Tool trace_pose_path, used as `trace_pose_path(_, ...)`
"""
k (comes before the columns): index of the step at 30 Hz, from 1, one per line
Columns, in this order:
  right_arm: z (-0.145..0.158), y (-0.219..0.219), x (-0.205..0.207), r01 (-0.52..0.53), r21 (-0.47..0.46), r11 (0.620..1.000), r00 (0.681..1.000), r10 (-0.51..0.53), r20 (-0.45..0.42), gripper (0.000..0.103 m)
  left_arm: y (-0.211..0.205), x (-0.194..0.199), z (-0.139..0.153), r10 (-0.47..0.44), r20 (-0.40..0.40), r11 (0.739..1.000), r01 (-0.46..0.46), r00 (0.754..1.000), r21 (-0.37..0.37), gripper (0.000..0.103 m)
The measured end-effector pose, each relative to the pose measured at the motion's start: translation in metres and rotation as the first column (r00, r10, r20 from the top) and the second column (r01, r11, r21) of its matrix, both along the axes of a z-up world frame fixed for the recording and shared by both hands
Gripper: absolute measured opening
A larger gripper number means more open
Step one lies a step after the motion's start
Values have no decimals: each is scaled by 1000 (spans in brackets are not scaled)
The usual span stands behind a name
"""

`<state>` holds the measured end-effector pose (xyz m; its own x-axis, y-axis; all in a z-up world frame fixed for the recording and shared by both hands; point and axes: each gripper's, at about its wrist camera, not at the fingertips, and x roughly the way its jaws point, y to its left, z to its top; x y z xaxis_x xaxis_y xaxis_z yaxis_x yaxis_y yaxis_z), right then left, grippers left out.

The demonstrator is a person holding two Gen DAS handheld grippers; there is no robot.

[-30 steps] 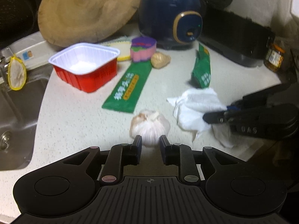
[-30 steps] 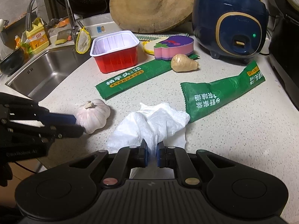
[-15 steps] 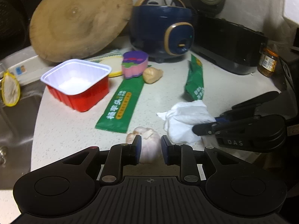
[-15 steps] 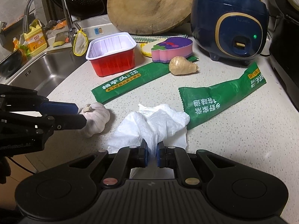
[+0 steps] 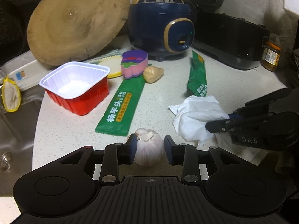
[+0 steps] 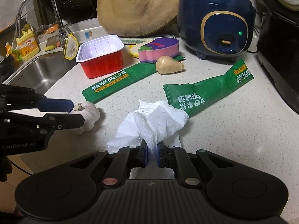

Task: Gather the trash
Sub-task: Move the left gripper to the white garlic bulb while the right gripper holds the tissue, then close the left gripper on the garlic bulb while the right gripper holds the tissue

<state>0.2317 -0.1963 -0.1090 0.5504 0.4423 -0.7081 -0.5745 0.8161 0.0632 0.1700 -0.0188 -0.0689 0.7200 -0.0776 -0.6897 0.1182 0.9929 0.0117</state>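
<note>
- Crumpled white tissue (image 6: 149,123) lies at front of desk (image 6: 233,130), touching the end of the near green wrapper (image 6: 205,91). Looks light, soft, easily squashed; any raised fold serves as a hold.
- Right tongs (image 6: 151,155) nipped narrow on the tissue's near fold, paper pinched between the pads.
- Left tongs (image 5: 150,149) half wide, jaws just been opening, garlic bulb (image 5: 148,152) between them; left pad seems at the skin, right pad stands clear, so no grip.
- Garlic likely firm and round, papery skin, could roll. Probably not trash.
- Second green wrapper (image 6: 119,84) flat on desk, far end under ginger piece (image 6: 169,65) and purple-pink sponge (image 6: 158,52). Thin and slick by the look, hard to pinch flat; take an edge.
- Red tray with white liner (image 6: 101,57), empty, light, rigid rim: possible trash or bin.
- Behind: wooden board (image 6: 138,7), blue rice cooker (image 6: 216,22), sink (image 6: 37,74) to the left. Nothing blocks lifting the tissue.
</note>
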Motion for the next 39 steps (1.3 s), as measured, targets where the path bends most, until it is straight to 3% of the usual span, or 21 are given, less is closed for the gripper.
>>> trace_pose_path(7, 0, 0, -1, 1, 1, 1000, 1000, -1, 0, 9, 0, 6, 1, 2, -15, 999, -2, 1000, -33, 38)
trace_pose_path(14, 0, 1, -2, 1, 1, 1000, 1000, -1, 1, 9, -2, 8, 1, -13, -22, 999, 12, 1000, -49, 49)
trace_pose_path(18, 0, 0, -2, 1, 1, 1000, 1000, -1, 1, 9, 1, 6, 1, -16, -15, 997, 15, 1000, -75, 50)
trace_pose_path(22, 0, 1, -2, 1, -2, 1000, 1000, -1, 6, 9, 2, 7, 0, 12, -1, 1000, -12, 1000, -7, 47)
trace_pose_path(31, 2, 4, -4, -20, -25, 999, 998, 21, 51, 9, 9, 21, -6, 31, -27, 998, -33, 999, -57, 54)
trace_pose_path(34, 4, 6, -10, -31, -51, 998, 994, 36, 101, 26, 13, 28, -8, 37, -31, 996, -39, 999, -83, 56)
trace_pose_path(36, 6, 5, -12, -33, -49, 998, 992, 39, 123, 44, 17, 32, -9, 44, -37, 993, -48, 998, -106, 57)
trace_pose_path(39, 8, 4, -13, -34, -40, 999, 990, 39, 133, 45, 21, 39, -12, 59, -54, 987, -66, 997, -148, 59)
